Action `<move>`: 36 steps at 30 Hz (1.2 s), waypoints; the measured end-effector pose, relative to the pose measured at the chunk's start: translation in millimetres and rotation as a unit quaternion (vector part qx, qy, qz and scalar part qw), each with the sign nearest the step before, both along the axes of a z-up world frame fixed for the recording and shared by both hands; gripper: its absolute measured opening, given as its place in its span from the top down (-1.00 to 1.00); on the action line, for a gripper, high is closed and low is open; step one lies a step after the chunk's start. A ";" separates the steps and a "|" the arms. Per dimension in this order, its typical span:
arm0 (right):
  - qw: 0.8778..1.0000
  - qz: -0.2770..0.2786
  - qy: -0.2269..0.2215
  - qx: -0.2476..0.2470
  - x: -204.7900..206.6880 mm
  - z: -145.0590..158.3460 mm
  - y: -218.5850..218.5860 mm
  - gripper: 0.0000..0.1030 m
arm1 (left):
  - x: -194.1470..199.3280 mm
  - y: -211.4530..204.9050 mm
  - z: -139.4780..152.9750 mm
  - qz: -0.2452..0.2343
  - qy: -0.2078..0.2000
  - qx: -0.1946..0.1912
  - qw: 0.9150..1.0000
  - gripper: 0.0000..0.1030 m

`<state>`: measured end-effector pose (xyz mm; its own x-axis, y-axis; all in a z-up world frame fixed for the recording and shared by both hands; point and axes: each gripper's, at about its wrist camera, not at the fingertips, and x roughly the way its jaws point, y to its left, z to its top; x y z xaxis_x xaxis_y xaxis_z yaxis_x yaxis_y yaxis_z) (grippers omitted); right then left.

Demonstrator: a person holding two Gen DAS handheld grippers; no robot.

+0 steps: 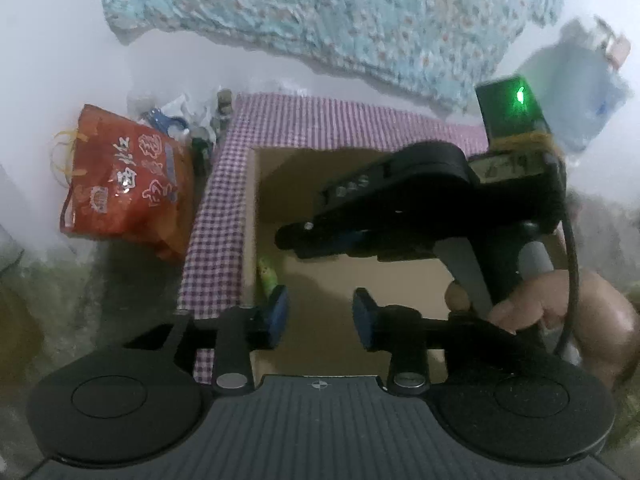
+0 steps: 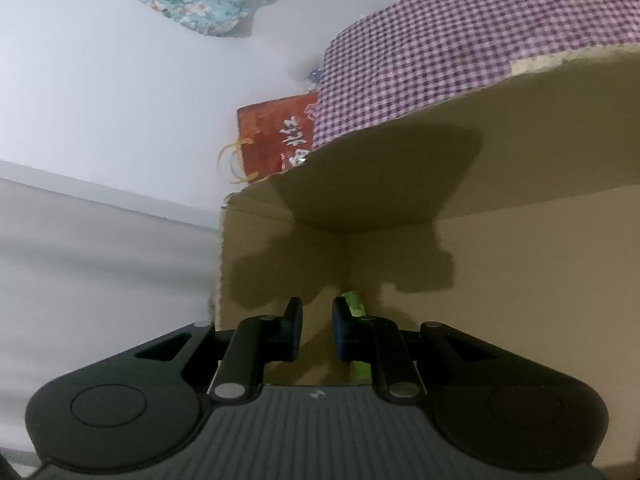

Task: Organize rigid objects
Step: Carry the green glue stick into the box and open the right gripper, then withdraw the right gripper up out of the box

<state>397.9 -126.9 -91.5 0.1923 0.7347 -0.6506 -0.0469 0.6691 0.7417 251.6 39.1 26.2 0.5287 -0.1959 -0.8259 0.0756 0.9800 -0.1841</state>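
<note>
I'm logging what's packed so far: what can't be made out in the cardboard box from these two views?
- Green object, left wrist view: blurred, partly behind the left gripper; identity unclear.
- Brown cardboard box floor: the right gripper's body covers much of it.
- Right wrist view: right gripper hides the green object's middle.

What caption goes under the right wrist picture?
Open right gripper dips into the brown cardboard box, a small green object lying beyond its fingertips.

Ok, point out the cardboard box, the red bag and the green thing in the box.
box point(image 1: 400, 276): left wrist view, bare floor inside.
red bag point(image 1: 120, 184): left wrist view, printed front.
green thing point(image 2: 354, 303): right wrist view, its upper end beside the finger.
</note>
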 end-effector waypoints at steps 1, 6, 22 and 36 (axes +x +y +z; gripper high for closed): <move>1.000 0.003 -0.003 0.002 -1.9 2.8 -1.7 0.65 | -4.9 3.6 3.7 0.001 -0.008 -0.008 1.000 0.19; 1.000 0.029 -0.004 -0.002 -16.8 27.4 -24.6 0.62 | -23.7 19.4 19.0 0.000 -0.040 -0.045 0.998 -0.17; 0.959 0.097 0.249 -0.091 -31.0 -20.4 -48.5 -0.09 | -52.8 47.1 8.7 0.009 -0.070 -0.032 0.997 -0.35; 0.954 0.064 0.276 -0.095 -25.4 -39.8 -56.2 -0.20 | -51.3 56.2 -0.5 0.018 -0.070 -0.049 0.996 -0.35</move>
